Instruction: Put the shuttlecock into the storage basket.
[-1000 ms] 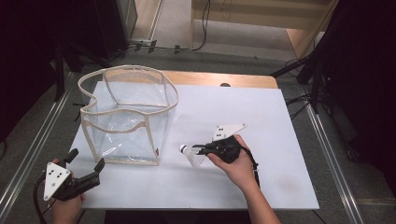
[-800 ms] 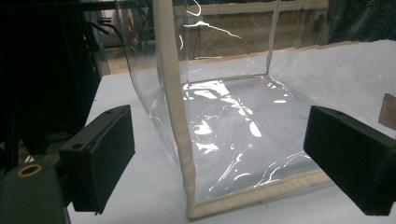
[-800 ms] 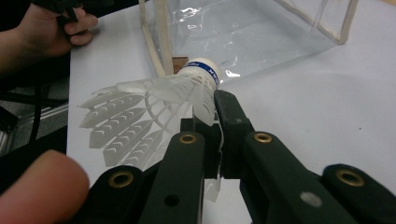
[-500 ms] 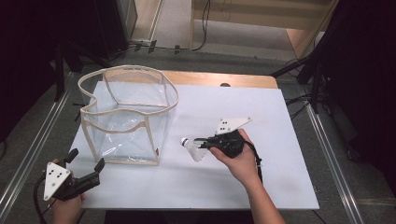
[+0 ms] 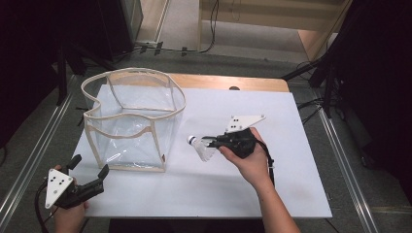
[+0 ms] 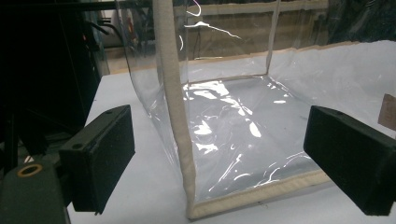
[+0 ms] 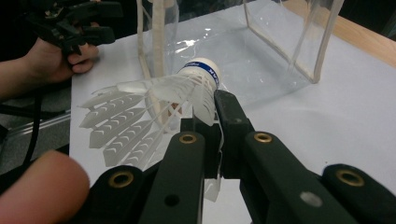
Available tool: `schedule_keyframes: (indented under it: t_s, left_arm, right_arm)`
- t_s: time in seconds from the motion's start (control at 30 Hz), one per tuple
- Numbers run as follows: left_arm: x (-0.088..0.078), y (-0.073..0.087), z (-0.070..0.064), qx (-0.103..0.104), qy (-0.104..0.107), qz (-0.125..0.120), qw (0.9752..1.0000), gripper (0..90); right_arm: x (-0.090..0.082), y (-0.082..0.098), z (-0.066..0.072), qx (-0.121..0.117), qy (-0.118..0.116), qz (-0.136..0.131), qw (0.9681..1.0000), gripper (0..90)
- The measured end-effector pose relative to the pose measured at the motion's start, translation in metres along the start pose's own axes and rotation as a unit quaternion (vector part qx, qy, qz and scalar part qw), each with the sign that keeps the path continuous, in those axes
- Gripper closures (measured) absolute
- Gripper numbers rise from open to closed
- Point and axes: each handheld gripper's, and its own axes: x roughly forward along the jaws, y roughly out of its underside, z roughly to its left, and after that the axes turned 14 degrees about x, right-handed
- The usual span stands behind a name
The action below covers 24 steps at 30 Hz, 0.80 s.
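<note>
A white feathered shuttlecock [image 5: 201,147] with a blue band round its cork hangs a little above the white table, to the right of the clear plastic bag. My right gripper [image 5: 212,141] is shut on it; in the right gripper view the jaws pinch the shuttlecock [image 7: 163,105] just behind the cork. The clear bag [image 5: 131,121] with cream fabric edging stands upright and open-topped at the table's left. My left gripper [image 5: 90,170] rests at the front left corner with its jaws open and nothing between them, facing the bag's near corner seam [image 6: 180,121].
The white table top [image 5: 272,160] has a wooden strip [image 5: 228,81] along its far edge. Metal rails [image 5: 342,160] run down both sides of the table. Cables and dark stands lie on the floor beyond it.
My right gripper has lifted the shuttlecock off the table and carried it slightly up and away from the near edge. The left gripper and the bag have stayed put.
</note>
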Motion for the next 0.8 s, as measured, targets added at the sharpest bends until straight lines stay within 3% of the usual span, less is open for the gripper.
schedule_keyframes:
  t_s: [0.8]
  left_arm:
    - [0.0, 0.0, 0.0, -0.001, 0.001, 0.0, 1.0, 9.3]
  right_arm:
    - [-0.006, -0.027, 0.005, -0.015, 0.002, -0.016, 0.9998, 85.9]
